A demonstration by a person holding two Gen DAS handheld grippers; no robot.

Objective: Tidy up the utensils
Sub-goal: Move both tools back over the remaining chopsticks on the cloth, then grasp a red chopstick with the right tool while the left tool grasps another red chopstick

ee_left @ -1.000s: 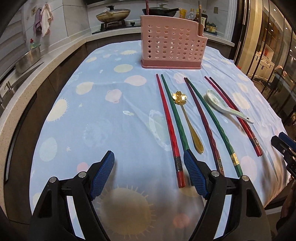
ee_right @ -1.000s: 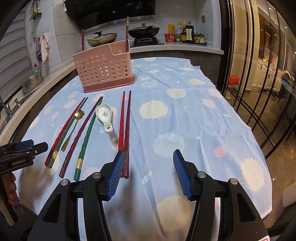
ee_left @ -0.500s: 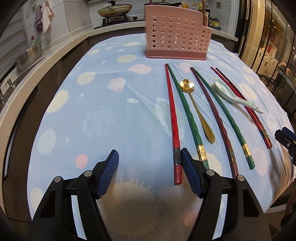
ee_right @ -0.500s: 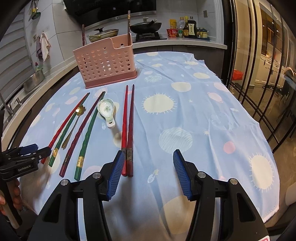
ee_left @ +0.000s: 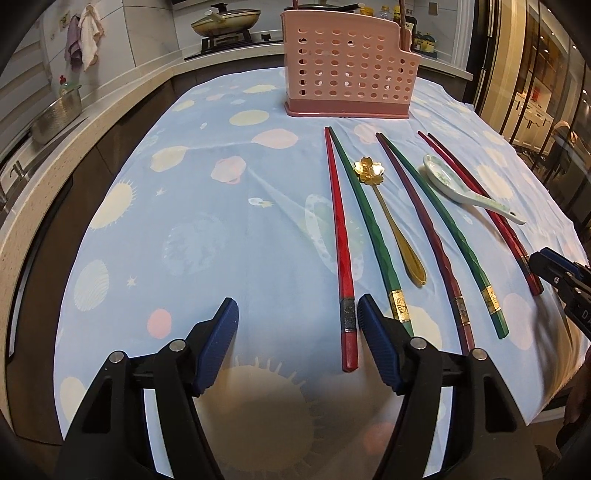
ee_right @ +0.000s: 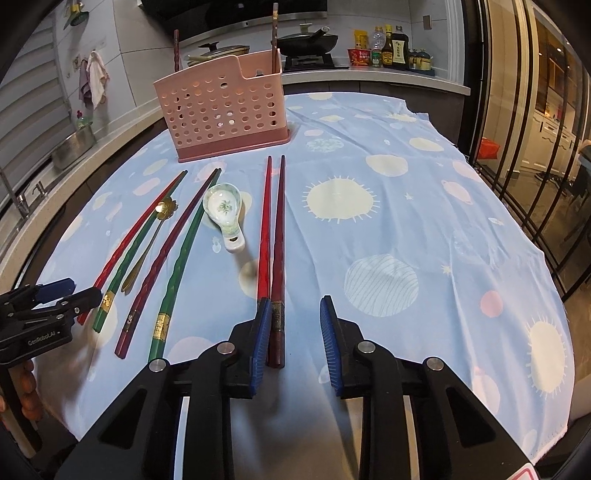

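Note:
A pink perforated utensil holder [ee_left: 349,62] [ee_right: 225,110] stands at the far end of the table with two chopsticks upright in it. Several red, green and maroon chopsticks lie in a row on the cloth. A gold flower spoon [ee_left: 388,218] [ee_right: 147,240] and a white ceramic spoon [ee_left: 461,184] [ee_right: 223,214] lie among them. My left gripper [ee_left: 297,319] is open, its right finger beside the leftmost red chopstick's [ee_left: 341,240] near end. My right gripper [ee_right: 293,314] is open, the maroon chopstick [ee_right: 277,251] of the right pair just inside its left finger.
The table wears a blue cloth with suns and planets [ee_right: 406,229]. A kitchen counter with a stove, pans [ee_left: 225,22] and bottles [ee_right: 388,48] runs behind. A metal pot [ee_left: 55,118] sits on the left counter. Glass doors stand to the right.
Both grippers have moved forward and lower towards the chopsticks' near ends. The left gripper's right finger now sits beside the red chopstick; the right gripper's left finger reaches the right pair.

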